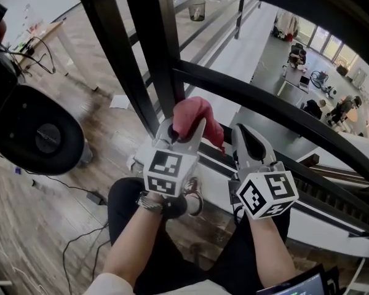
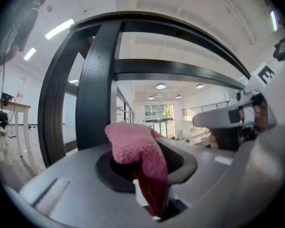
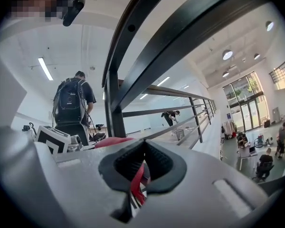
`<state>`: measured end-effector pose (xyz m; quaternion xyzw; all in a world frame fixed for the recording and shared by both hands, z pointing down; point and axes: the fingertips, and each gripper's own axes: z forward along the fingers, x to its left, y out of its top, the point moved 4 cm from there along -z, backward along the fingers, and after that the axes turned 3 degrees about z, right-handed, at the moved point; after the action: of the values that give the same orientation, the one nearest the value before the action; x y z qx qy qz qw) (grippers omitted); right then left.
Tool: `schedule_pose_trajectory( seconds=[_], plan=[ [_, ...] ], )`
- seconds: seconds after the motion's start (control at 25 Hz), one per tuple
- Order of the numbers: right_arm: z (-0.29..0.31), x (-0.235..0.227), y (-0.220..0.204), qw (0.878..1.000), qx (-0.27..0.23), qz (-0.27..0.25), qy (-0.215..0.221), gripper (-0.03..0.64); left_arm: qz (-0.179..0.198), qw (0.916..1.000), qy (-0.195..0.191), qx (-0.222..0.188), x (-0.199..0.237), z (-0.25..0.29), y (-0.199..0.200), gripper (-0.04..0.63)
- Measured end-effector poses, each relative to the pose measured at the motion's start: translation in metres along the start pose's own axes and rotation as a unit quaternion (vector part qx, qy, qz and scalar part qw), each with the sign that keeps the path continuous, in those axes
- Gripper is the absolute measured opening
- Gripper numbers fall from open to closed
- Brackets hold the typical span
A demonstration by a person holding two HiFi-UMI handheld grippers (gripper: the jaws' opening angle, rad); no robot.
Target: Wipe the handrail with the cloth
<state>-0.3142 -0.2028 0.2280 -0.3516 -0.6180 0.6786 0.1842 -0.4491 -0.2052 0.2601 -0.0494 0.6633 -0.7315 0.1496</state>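
A pink-red cloth [image 1: 194,118] is bunched between the jaws of my left gripper [image 1: 186,131], which is shut on it. It hangs over the jaws in the left gripper view too, as a fuzzy pink cloth [image 2: 135,151]. The cloth sits just in front of the black railing post [image 1: 157,60] and the slanting middle rail [image 1: 283,112]; whether it touches them I cannot tell. My right gripper [image 1: 245,137] is close to the right, jaws together, nothing clearly held. The black handrail [image 3: 180,27] runs overhead in the right gripper view.
A black round device [image 1: 40,137] stands on the wood floor at left, with cables trailing. Beyond the railing there is a lower floor with desks and people [image 1: 313,106]. A person with a backpack [image 3: 73,103] stands at left in the right gripper view.
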Motion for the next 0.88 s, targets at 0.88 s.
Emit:
schedule_pose_trajectory(
  seconds=[0.88],
  plan=[
    [-0.006, 0.004, 0.004, 0.999, 0.006, 0.001, 0.032, 0.002, 0.082, 0.9925, 0.084, 0.033, 0.012, 0.013, 0.003, 0.032]
  ],
)
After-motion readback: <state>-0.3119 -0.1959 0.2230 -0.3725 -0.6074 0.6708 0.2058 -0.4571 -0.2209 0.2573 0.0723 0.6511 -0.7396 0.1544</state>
